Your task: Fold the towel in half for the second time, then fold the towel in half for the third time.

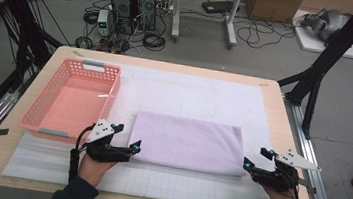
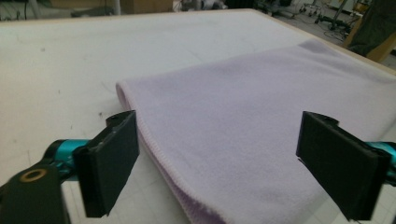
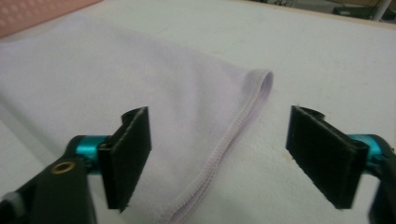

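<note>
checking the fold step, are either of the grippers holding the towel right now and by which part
Nothing is held. The left gripper and right gripper are both open at the near corners of the folded lilac towel, their pads clear of the cloth.

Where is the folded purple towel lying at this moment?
In the high view the purple towel lies flat on the white mat, near the front edge, right of the pink basket, between the left gripper and right gripper.

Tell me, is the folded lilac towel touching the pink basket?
Apart. In the high view, a strip of white mat lies between the folded lilac towel and the pink basket.
</note>
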Demonstrator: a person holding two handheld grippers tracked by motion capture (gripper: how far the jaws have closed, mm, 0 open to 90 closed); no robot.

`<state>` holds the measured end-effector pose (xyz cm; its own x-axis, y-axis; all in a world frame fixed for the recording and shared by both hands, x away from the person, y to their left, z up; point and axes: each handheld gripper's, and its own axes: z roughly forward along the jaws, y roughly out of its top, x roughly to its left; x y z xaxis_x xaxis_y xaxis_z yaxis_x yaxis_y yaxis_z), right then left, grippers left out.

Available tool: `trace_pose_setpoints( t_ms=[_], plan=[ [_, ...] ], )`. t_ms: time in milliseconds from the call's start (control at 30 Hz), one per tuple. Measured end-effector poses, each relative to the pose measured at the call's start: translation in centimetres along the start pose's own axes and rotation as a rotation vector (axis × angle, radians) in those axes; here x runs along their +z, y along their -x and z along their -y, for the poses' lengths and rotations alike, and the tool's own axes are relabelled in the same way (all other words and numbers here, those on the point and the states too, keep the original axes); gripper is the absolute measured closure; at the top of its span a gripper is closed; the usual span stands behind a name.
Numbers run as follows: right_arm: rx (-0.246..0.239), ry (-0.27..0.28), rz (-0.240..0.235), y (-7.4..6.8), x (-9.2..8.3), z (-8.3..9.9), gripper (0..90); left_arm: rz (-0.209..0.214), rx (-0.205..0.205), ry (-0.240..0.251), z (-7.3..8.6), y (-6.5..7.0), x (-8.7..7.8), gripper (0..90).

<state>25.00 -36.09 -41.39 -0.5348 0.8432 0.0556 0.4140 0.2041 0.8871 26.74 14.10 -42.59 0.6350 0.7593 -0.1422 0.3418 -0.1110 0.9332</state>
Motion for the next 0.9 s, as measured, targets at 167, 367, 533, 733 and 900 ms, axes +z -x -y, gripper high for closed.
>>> trace_pose_setpoints(
  t_ms=[167,367,533,733,900],
  plan=[
    [-0.001,0.018,0.006,0.0,0.0,-0.2,17.8,0.015,0.012,0.026,0.0,0.5,-0.2,14.5],
    [-0.005,-0.003,0.016,0.2,0.4,-0.3,17.6,-0.003,0.012,0.018,0.1,0.2,-0.4,14.5],
    [0.001,0.007,0.023,0.2,0.2,-0.4,17.6,-0.005,0.005,0.009,0.1,0.1,-0.3,14.4],
    [0.003,0.008,0.008,0.0,0.6,-1.0,17.5,-0.007,-0.006,-0.028,0.2,0.3,-0.1,14.4],
    [-0.007,0.007,-0.012,-0.4,1.3,-1.7,17.2,-0.007,-0.014,-0.073,0.6,0.3,0.1,15.7]
  ],
)
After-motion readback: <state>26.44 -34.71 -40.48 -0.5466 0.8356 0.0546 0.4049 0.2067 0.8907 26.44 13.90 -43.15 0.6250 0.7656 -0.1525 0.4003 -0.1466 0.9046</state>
